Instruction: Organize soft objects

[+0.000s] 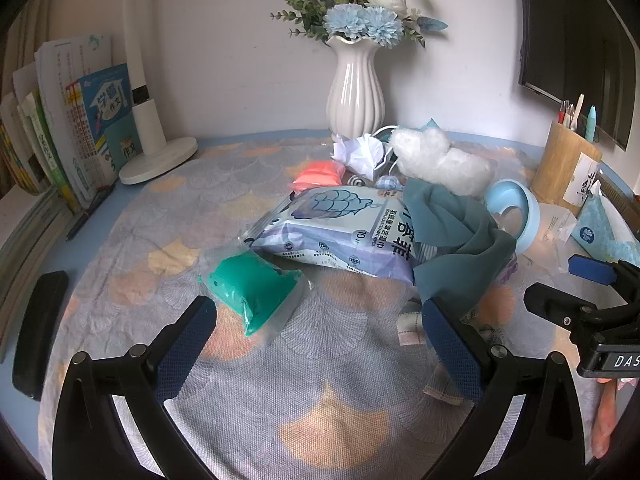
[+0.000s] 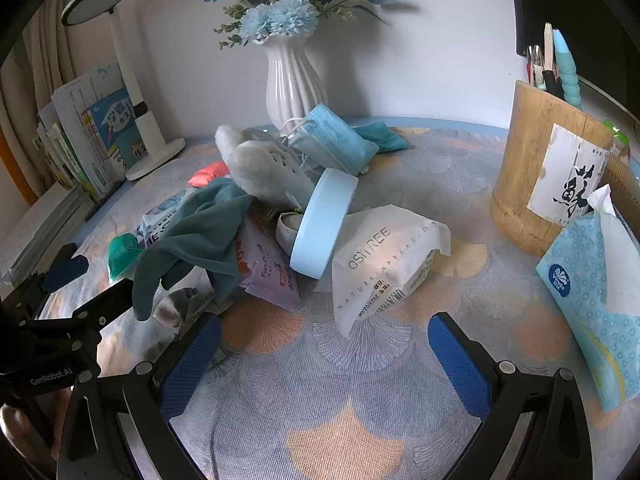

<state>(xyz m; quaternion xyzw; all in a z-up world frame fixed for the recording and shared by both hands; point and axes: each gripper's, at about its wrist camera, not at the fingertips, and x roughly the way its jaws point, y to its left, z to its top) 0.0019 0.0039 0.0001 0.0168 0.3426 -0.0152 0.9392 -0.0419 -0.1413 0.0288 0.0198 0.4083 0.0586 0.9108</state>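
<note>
A heap of soft things lies mid-table: a green clay pack (image 1: 254, 294), a wet-wipes pack (image 1: 332, 232), a teal cloth (image 1: 452, 240) draped over it, a white fluffy toy (image 1: 436, 160), a pink clay pack (image 1: 320, 176) and crumpled white paper (image 1: 358, 152). The right wrist view adds a blue face mask (image 2: 332, 142), a white OSYTREE packet (image 2: 384, 260), a purple packet (image 2: 266, 276) and the teal cloth (image 2: 196, 236). My left gripper (image 1: 320, 340) is open just short of the green pack. My right gripper (image 2: 324, 360) is open, empty, below the white packet.
A white vase of blue flowers (image 1: 354, 92) stands at the back, a desk lamp (image 1: 158, 152) and books (image 1: 80, 128) at left. A bamboo pen holder (image 2: 548, 176), a tissue pack (image 2: 592, 296) and a light blue round lid (image 2: 324, 224) sit at right.
</note>
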